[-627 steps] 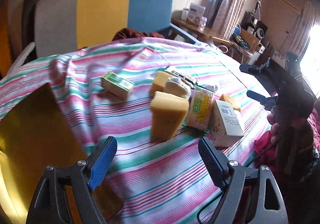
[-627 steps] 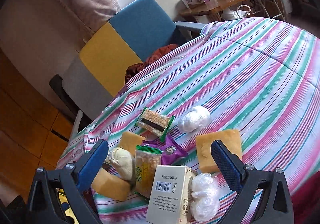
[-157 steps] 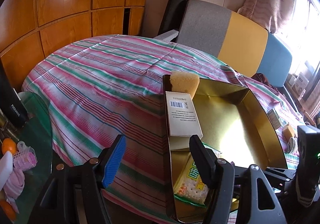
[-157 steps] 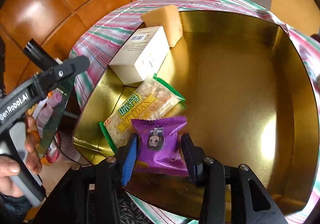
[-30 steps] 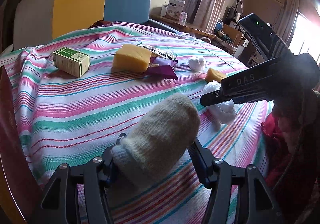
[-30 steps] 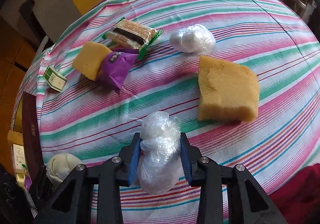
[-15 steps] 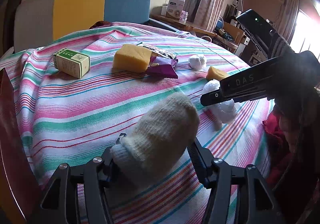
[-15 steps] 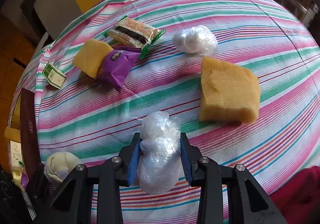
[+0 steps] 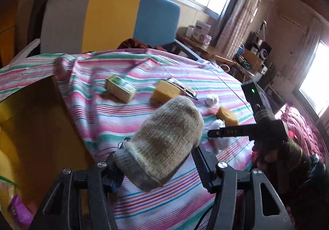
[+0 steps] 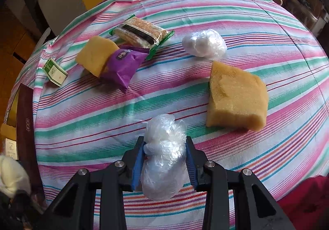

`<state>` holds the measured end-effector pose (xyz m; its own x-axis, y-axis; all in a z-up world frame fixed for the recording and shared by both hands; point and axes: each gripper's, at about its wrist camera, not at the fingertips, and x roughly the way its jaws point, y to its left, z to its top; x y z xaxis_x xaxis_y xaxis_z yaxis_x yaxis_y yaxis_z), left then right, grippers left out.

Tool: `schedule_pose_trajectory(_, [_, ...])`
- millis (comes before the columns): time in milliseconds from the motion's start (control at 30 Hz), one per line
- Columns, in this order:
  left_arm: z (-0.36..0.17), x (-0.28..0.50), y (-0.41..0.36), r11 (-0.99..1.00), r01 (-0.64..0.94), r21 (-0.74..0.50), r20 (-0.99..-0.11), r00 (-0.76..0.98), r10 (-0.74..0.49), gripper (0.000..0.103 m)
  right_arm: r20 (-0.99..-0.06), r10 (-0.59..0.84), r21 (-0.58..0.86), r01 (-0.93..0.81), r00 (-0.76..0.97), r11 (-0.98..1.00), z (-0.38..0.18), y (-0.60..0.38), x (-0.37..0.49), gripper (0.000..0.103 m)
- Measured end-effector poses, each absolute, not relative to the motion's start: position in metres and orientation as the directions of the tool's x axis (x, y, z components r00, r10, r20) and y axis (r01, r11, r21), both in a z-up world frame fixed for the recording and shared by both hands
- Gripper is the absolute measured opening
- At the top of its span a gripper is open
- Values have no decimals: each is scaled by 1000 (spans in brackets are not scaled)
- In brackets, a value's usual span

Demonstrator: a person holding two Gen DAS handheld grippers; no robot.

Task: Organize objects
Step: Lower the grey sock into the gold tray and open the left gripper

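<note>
Striped pink, green and white cloth [image 10: 205,10] covers the table beneath both your claws, with a grey, yellow and blue chair back [image 9: 111,20] beyond it. Your left gripper [image 9: 158,160] pinches a rolled beige knitted sock [image 9: 164,139], held clear above the cloth; its jaws have just been closing, the sock between them. Left of that claw lies a gold tray [image 9: 37,123], a purple packet [image 9: 18,211] in its near corner. Your right gripper [image 10: 164,160] is pressed onto a crumpled clear plastic bag [image 10: 164,158], which bulges out ahead of and behind the pads. Ahead and to the right of that claw, a large yellow sponge block [image 10: 236,96] rests on the cloth. Farther ahead sits a white plastic-wrapped bundle [image 10: 203,43]. Ahead to the left, a purple snack pouch [image 10: 123,65] overlaps a smaller yellow sponge [image 10: 94,55], touching a green-edged cracker pack [image 10: 141,32]. A small green-and-white carton [image 10: 54,70] lies far left.
</note>
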<state>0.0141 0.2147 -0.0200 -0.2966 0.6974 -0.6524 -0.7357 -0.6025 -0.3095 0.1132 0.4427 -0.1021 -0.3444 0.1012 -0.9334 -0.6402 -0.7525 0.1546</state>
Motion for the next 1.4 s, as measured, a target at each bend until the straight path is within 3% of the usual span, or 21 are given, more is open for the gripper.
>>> schedule_pose_trajectory(100, [-15,-19,172,-685,-629,-368,-657,-345,670,59,-933,104,150,-635,-344,-758,-102,440,112,38])
schedule_pose_trajectory(400, [-46,-87,58,-874,-312,-373,-737,-473,483,59,-936,112,132,-625,-335,-769,-107,439,104,38])
schedule_pose_trajectory(733, [-75,-128,44,-915,-184,-358,-810,-426,403,60,-936,110,128,-613,-335,-780,-111,433,90,38])
schedule_pose_trajectory(1233, [-67,-116,63,-972,-214,-100,-823,-531,202,63,-933,97,139,-598,-346,-789,-98,434,117,39])
schedule_pose_trajectory(1400, [-47,-96,56,-968,-234,-91,-781,-587,215,63,-932,102,133,-592,-347,-795,-97,432,119,37])
